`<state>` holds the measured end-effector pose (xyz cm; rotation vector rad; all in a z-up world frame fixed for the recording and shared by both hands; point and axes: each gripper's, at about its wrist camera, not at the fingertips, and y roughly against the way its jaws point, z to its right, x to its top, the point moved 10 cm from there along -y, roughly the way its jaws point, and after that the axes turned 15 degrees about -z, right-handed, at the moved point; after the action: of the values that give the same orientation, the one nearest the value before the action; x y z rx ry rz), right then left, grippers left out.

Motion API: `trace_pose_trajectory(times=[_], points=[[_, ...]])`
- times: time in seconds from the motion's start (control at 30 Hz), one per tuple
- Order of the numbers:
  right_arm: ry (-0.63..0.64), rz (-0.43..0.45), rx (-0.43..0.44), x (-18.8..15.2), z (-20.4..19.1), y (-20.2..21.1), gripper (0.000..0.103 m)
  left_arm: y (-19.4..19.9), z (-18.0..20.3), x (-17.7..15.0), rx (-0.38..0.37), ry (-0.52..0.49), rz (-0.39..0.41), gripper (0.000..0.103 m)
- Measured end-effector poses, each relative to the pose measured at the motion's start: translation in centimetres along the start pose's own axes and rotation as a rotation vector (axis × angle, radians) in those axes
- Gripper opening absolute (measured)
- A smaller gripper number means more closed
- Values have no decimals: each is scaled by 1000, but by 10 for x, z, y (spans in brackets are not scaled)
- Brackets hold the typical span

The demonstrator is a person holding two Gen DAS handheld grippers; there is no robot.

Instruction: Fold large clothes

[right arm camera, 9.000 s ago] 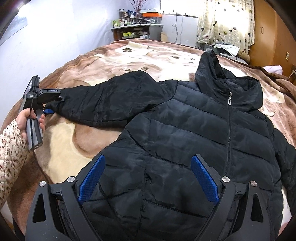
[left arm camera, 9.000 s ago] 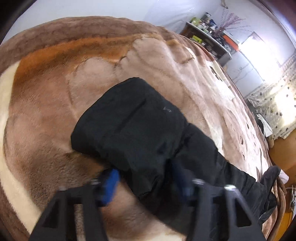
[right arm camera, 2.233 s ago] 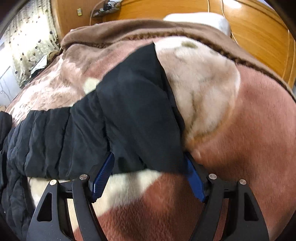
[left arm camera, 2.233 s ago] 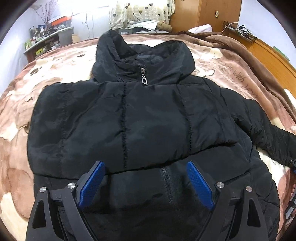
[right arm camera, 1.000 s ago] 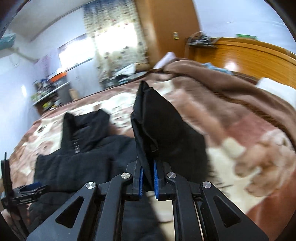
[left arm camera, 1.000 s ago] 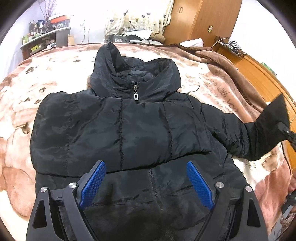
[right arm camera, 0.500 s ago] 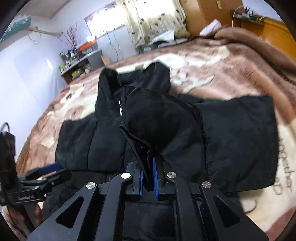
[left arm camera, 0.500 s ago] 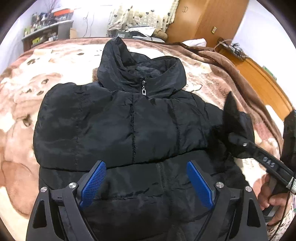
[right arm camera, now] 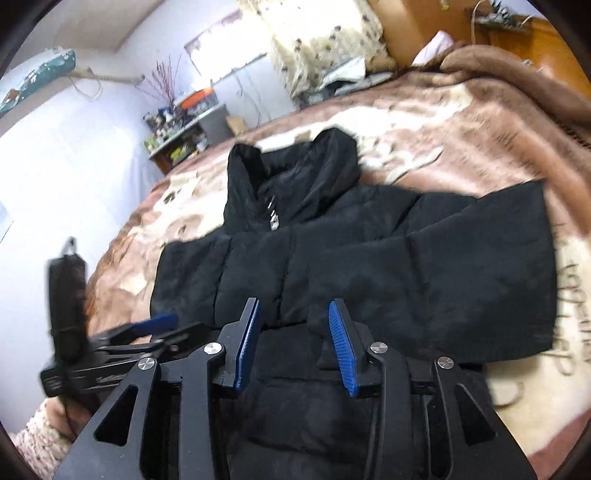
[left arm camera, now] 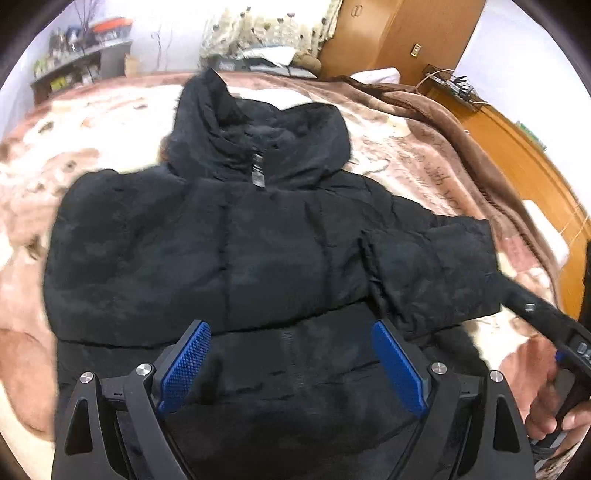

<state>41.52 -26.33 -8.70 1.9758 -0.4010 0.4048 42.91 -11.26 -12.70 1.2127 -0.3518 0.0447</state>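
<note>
A black hooded puffer jacket (left arm camera: 229,258) lies front up on the bed, hood toward the far side. Both sleeves are folded in across the chest; the right sleeve (left arm camera: 432,273) lies flat over the body. It also shows in the right wrist view (right arm camera: 424,280). My left gripper (left arm camera: 291,363) is open and empty above the jacket's lower front. My right gripper (right arm camera: 293,341) is open, just above the folded sleeve's cuff, holding nothing. The right gripper's body shows at the right edge of the left wrist view (left arm camera: 546,325).
The bed is covered by a brown and cream plush blanket (left arm camera: 424,147). A wooden headboard (left arm camera: 517,155) runs along the right. A cluttered shelf (right arm camera: 184,129) and curtains (left arm camera: 269,33) stand at the far wall.
My right gripper carried the right sleeve over the jacket's chest, laid it flat and opened, letting it go. My left gripper stayed open over the hem.
</note>
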Motion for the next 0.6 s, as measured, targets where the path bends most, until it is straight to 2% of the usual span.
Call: trace_pose_trajectory(times=[0.13, 0.27, 0.37, 0.5, 0.6], points=[[-80, 63, -56, -7, 35, 38, 41, -23, 25, 1, -51, -13, -56, 90], [-85, 65, -231, -21, 75, 53, 45, -44, 49, 8, -67, -14, -83, 90], [-80, 50, -291, -29, 94, 54, 45, -57, 71, 18, -57, -60, -75, 90], [-127, 52, -350, -32, 126, 54, 51, -76, 83, 33, -63, -25, -91, 90], [-186, 41, -351, -37, 148, 52, 54, -89, 89, 38, -52, 4, -114, 89]])
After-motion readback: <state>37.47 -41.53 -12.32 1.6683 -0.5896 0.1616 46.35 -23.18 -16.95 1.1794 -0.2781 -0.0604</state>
